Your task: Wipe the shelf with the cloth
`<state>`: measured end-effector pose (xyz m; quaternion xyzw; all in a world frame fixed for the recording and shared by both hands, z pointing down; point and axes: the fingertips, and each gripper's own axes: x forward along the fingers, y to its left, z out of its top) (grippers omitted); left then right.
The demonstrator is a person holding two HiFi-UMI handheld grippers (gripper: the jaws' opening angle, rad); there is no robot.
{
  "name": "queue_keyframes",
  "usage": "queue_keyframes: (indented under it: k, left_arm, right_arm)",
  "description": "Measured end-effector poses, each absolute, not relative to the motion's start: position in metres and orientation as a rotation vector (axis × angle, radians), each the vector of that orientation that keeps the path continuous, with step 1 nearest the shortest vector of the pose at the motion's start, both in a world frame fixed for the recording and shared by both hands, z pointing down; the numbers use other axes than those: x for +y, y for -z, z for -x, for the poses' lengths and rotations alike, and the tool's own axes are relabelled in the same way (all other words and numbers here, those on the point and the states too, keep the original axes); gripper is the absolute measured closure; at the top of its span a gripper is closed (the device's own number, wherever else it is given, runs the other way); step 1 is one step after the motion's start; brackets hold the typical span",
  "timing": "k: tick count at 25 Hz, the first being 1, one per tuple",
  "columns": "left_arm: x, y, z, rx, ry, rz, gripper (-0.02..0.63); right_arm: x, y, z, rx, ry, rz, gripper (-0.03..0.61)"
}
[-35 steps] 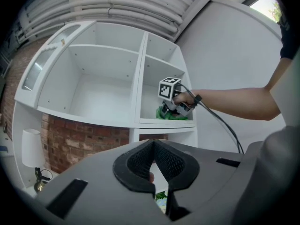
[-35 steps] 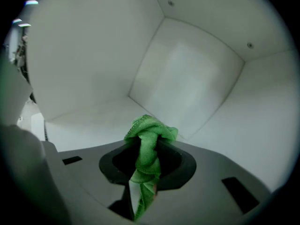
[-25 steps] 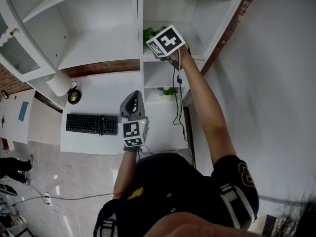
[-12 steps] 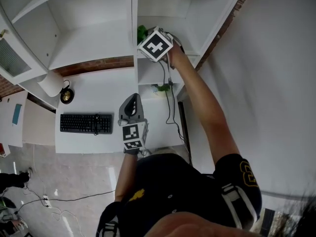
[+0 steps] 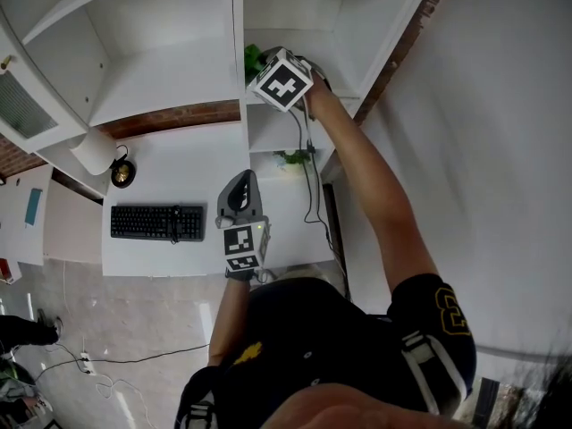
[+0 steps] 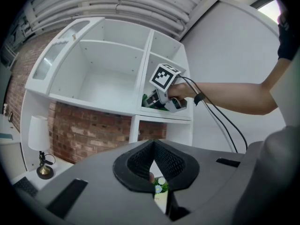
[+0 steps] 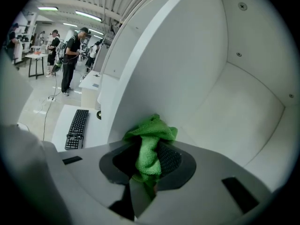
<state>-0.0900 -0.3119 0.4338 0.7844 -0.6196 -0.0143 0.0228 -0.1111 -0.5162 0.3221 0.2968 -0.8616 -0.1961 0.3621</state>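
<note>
Inside the upper right compartment of the shelf: the right tongs are clenched on the green cloth, which bunches up out of the jaws toward the white panels.
Right tongs, head view: raised and reaching forward, marker cube uppermost. The cloth shows green just past the cube, beside the vertical divider.
Left tongs: jaw tips closed together with nothing between them. They are held low over the worktop, well apart from the shelf.
Cloth position: ahead of the right tongs, at the divider end of the compartment. Contact with the shelf surface cannot be confirmed.
Key relation: the shelf runs from the divider toward the right side wall, so the remaining stroke probably lies to the right of the cloth. The right tongs are the nearer; the left are out of reach.
Step in hand (judged): wiping under way; the portion already covered cannot be read.
Other items: keyboard and lamp on the worktop, below the shelf.
</note>
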Motion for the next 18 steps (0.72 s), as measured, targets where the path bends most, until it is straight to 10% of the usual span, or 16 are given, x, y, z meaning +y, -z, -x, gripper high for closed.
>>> queue_keyframes:
  k: [18]
  left_arm:
    - [-0.283, -0.444, 0.110, -1.990, -0.034, -2.367, 0.603]
  right_arm:
    - [-0.531, -0.315, 0.060, -2.197, 0.439, -0.900, 0.506]
